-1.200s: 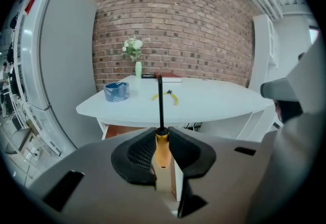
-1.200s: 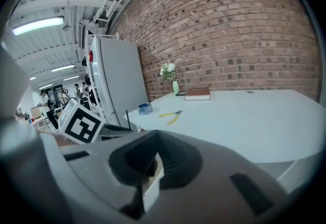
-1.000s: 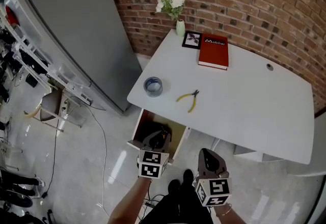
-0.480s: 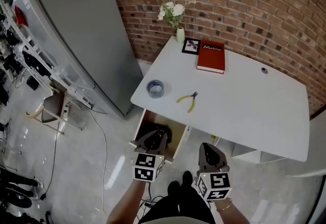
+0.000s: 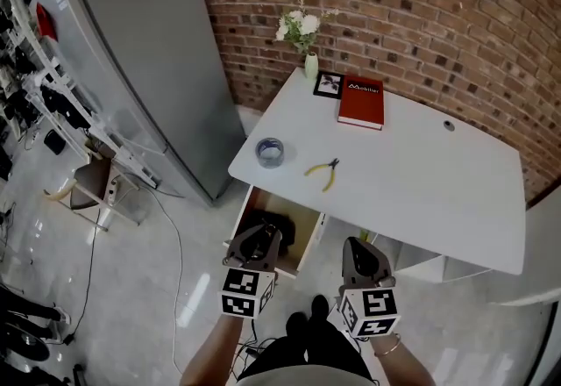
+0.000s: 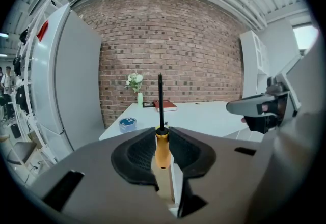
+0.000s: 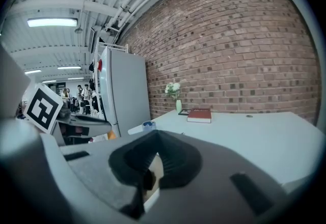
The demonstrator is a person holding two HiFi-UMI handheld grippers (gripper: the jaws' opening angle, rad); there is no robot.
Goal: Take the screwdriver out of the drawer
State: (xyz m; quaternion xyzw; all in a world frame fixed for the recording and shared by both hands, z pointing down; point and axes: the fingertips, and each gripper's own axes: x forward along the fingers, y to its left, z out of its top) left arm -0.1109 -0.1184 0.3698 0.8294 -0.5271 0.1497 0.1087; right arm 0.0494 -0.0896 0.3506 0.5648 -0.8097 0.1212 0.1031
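The screwdriver (image 6: pixel 162 145) has an orange handle and a thin black shaft that stands upright. My left gripper (image 6: pixel 162 134) is shut on the handle, and the shaft rises above the jaws. In the head view the left gripper (image 5: pixel 257 240) hovers over the front of the open drawer (image 5: pixel 302 246) under the white table (image 5: pixel 421 191). My right gripper (image 5: pixel 358 251) hangs beside it to the right, in front of the table edge. In the right gripper view its pads (image 7: pixel 170 159) meet with nothing between them.
On the table lie yellow pliers (image 5: pixel 323 172), a tape roll (image 5: pixel 269 151), a red book (image 5: pixel 361 101), a small picture frame (image 5: pixel 330 84) and a vase of flowers (image 5: pixel 309 62). A tall grey fridge (image 5: pixel 140 68) stands left of the table. A brick wall (image 5: pixel 438 16) runs behind.
Both grippers have risen, the left one more, carrying the screwdriver up above the open drawer. The head view has shifted slightly, showing more of the wall.
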